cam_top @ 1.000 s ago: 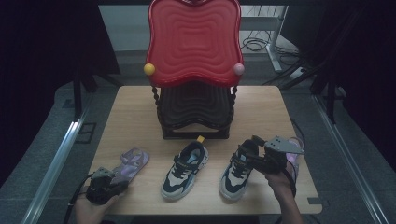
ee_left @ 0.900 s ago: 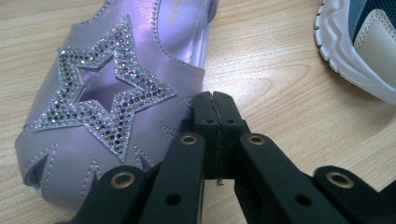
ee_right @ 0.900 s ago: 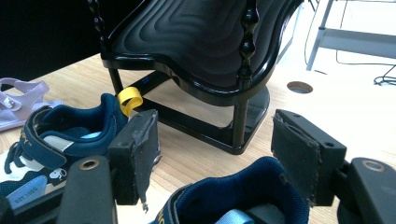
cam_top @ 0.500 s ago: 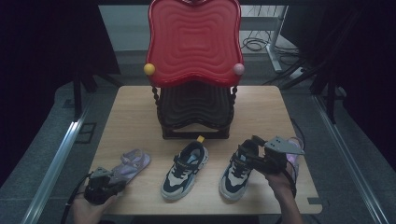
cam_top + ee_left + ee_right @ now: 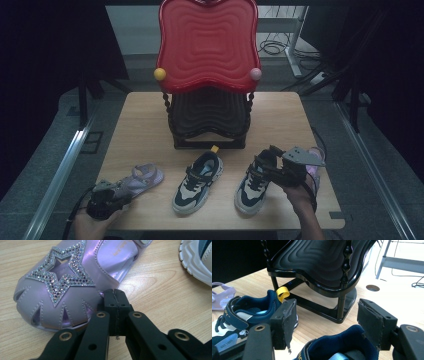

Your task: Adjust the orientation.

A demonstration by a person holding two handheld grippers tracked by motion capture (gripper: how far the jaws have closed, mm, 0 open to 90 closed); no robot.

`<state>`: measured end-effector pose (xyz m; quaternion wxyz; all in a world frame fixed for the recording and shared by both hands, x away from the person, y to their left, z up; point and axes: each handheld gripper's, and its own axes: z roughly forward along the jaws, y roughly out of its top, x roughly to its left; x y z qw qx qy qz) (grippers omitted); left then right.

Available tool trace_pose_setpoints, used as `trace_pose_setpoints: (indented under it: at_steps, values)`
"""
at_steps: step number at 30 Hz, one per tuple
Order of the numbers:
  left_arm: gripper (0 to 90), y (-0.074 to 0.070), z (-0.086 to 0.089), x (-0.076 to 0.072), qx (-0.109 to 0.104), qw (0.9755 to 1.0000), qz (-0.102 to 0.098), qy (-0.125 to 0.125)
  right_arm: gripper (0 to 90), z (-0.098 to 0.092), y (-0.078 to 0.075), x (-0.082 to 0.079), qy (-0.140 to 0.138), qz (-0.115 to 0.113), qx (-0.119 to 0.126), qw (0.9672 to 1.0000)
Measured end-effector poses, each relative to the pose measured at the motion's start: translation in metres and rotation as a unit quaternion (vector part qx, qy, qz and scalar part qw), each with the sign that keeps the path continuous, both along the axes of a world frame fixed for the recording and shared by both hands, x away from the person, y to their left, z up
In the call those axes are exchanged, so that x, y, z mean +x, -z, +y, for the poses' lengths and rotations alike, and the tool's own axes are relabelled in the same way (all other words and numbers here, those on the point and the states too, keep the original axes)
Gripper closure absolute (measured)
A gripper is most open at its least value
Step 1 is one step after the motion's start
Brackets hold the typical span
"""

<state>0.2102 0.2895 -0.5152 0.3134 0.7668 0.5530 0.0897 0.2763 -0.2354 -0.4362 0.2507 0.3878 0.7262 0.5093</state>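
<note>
At lower left of the high view, the left gripper point(image 5: 107, 200) has slid back a little from the purple sandal point(image 5: 141, 178); lower right, little has moved.
Its jaws are pressed together just beside the sandal's toe, holding nothing, so that shoe looks set down or not yet taken. The right gripper point(image 5: 272, 167), held by a hand point(image 5: 301, 192) entering from the bottom edge, keeps its jaws spread above the collar of the right sneaker point(image 5: 254, 180), likely about to grasp it. The left sneaker point(image 5: 197, 182) lies between, before the black rack point(image 5: 208, 120).
</note>
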Motion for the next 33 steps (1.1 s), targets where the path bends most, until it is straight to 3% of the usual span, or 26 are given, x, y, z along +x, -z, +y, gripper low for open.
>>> trace_pose_setpoints:
  at_steps: [26,33]
  values:
    - [90.0,0.001,0.018,-0.002,0.02,0.9993,0.0,-0.033,32.4,0.004,0.0,-0.002,-0.007,-0.006,-0.008,0.9999]
    - [90.0,0.001,0.025,0.004,0.014,0.9992,0.001,-0.038,32.7,0.005,0.0,-0.003,-0.001,-0.014,-0.01,0.9998]
